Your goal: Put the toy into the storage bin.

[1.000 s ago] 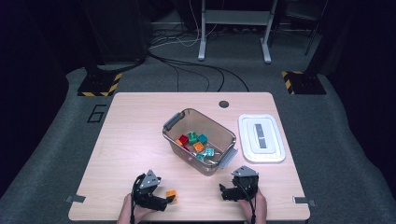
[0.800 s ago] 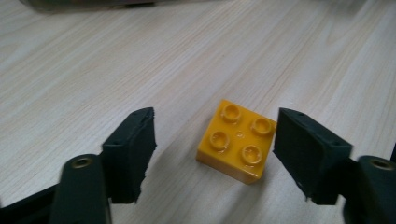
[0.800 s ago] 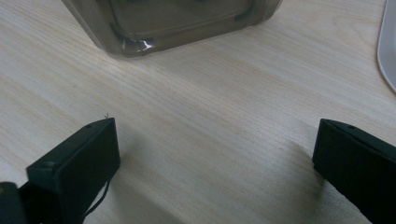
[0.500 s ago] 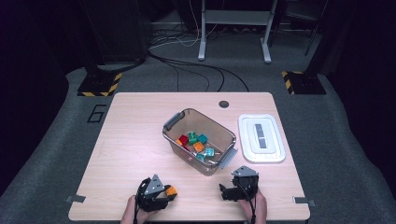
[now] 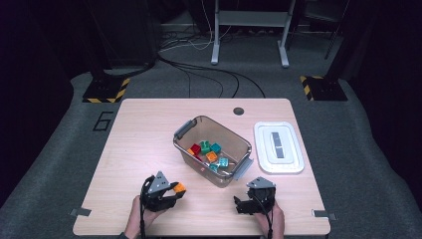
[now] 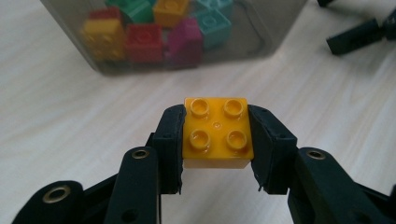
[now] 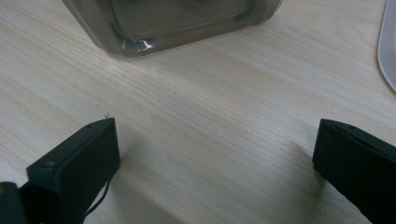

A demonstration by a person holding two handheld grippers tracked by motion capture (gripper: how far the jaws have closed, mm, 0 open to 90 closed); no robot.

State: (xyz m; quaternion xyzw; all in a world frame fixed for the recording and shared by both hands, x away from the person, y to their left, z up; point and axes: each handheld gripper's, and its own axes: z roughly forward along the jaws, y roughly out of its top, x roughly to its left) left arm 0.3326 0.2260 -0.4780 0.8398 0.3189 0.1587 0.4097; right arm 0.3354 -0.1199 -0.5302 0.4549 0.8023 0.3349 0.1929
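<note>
An orange four-stud brick (image 6: pixel 217 133) sits squarely between the two black jaws of my left gripper (image 6: pixel 217 144), whose pads press on both its sides; the jaws have just been closing on it. In the high view that left gripper (image 5: pixel 175 193) holds the orange brick (image 5: pixel 179 188) a little above the table's near left part, short of the bin. My right gripper (image 5: pixel 242 204) rests at the near right, and its jaws (image 7: pixel 215 140) stand wide apart with only bare wood between them.
A clear grey bin (image 5: pixel 184 130) with several coloured bricks stands mid-table, close ahead of both grippers (image 6: pixel 60 32) (image 7: pixel 140 32). Its white lid (image 5: pixel 278 147) lies to the right. A dark round hole (image 5: pixel 239 111) marks the far edge.
The left gripper's jaws closed onto the orange brick, then rose with it and shifted slightly toward the bin. The right gripper stayed put.
</note>
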